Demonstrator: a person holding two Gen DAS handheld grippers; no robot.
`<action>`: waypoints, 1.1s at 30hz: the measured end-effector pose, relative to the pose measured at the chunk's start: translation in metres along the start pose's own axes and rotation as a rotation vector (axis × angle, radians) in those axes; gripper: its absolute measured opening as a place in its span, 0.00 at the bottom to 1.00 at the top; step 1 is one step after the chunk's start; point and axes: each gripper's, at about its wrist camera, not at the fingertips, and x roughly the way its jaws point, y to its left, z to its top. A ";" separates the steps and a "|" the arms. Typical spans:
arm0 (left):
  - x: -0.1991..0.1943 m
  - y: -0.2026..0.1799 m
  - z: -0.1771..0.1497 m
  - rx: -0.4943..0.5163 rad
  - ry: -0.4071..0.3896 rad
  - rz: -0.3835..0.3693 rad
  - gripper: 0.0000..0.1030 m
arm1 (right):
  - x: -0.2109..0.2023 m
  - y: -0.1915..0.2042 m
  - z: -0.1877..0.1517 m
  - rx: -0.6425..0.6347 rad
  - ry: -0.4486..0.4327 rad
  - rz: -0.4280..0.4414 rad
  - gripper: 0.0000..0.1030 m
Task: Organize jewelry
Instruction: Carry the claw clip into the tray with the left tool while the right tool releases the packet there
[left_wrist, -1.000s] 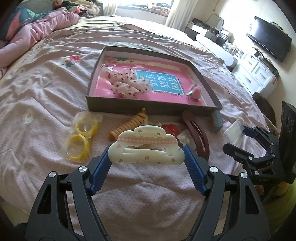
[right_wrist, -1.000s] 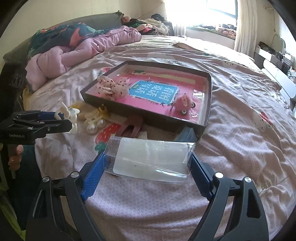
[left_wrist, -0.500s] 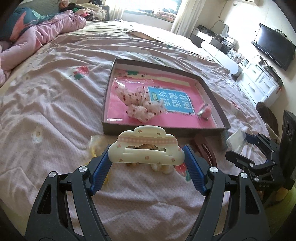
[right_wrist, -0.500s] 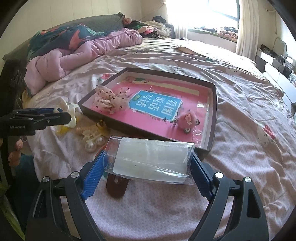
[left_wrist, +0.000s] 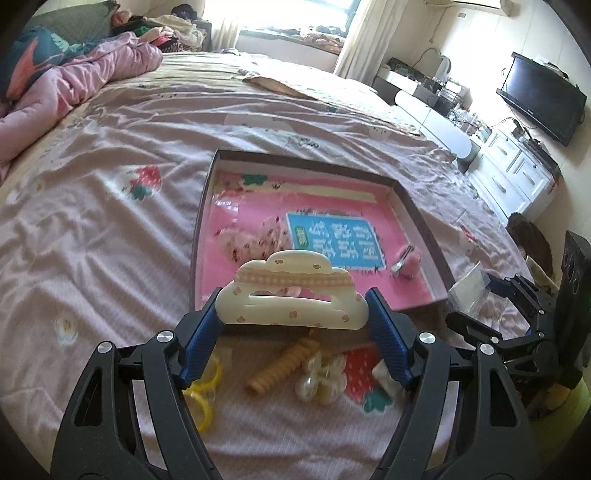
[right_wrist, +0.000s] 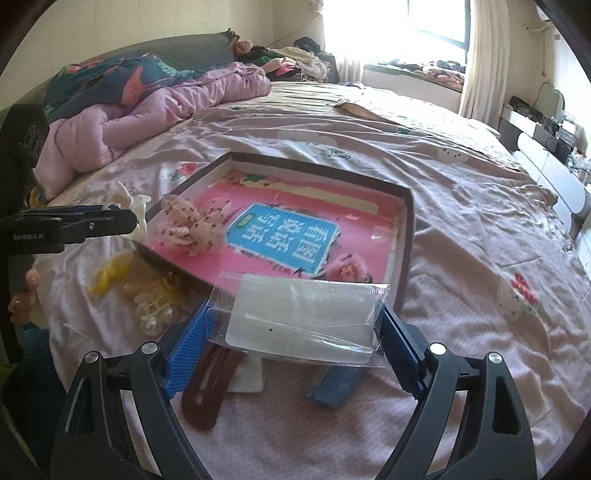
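My left gripper (left_wrist: 291, 325) is shut on a cream cloud-shaped hair claw (left_wrist: 291, 301), held above the near edge of the pink-lined box (left_wrist: 417, 218). My right gripper (right_wrist: 295, 332) is shut on a clear plastic packet (right_wrist: 301, 317), held just before the box's near wall (right_wrist: 404, 258). In the box lie a dotted bow scrunchie (right_wrist: 186, 229) and a small pink clip (left_wrist: 408, 260). On the bed before the box lie yellow rings (left_wrist: 201, 391), an orange spiral tie (left_wrist: 282, 365), a pearl clip (left_wrist: 319, 380), a brown snap clip (right_wrist: 208, 387) and a blue clip (right_wrist: 336, 386).
The box sits on a wrinkled pink bedsheet (left_wrist: 92, 240). A pink quilt (right_wrist: 122, 122) is heaped at the far left. White drawers (left_wrist: 517, 177) and a TV (left_wrist: 539, 99) stand beyond the bed on the right. The other gripper shows at each view's edge.
Both grippers have moved forward toward the box with their loads still held. The loose items on the bed now lie under and behind the fingers.
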 end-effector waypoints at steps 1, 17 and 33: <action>0.002 -0.001 0.004 0.000 -0.003 -0.003 0.65 | 0.001 -0.002 0.002 0.001 -0.002 -0.003 0.81; 0.046 -0.019 0.022 0.043 0.030 -0.012 0.65 | 0.030 -0.046 0.029 0.071 0.005 -0.062 0.81; 0.077 -0.019 0.016 0.072 0.076 0.008 0.65 | 0.093 -0.061 0.059 0.090 0.081 -0.024 0.81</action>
